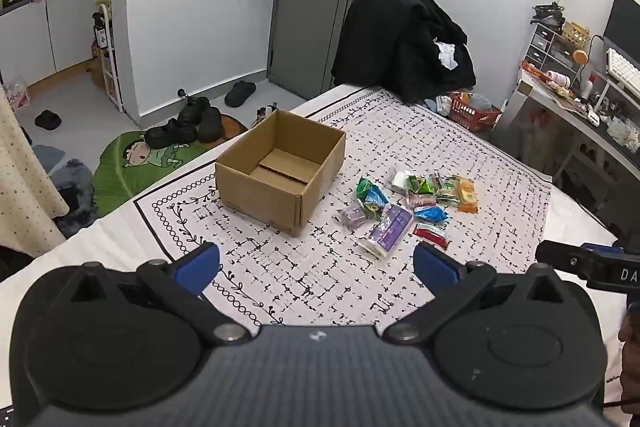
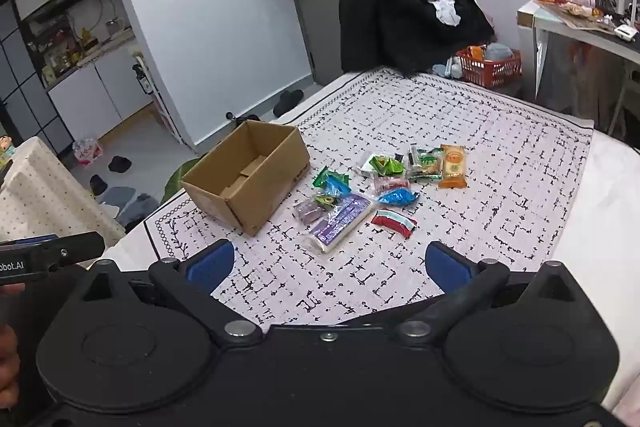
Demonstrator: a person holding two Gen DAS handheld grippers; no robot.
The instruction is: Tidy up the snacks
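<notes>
Left tongs and right tongs, both spread wide and empty, hover over a patterned cloth on a bed. An open cardboard box stands empty; the snacks lie loose just to its right. Packet print is too small to read. The right view shows "obot.AI" on the other tool; the left view shows "DA". Only the left view shows a green leaf mat.

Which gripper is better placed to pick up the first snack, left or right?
Right, probably. The right gripper is open with the purple packet straight ahead of it. The left gripper, also open, faces between the cardboard box and the pile, so the snacks lie off to its right.
</notes>
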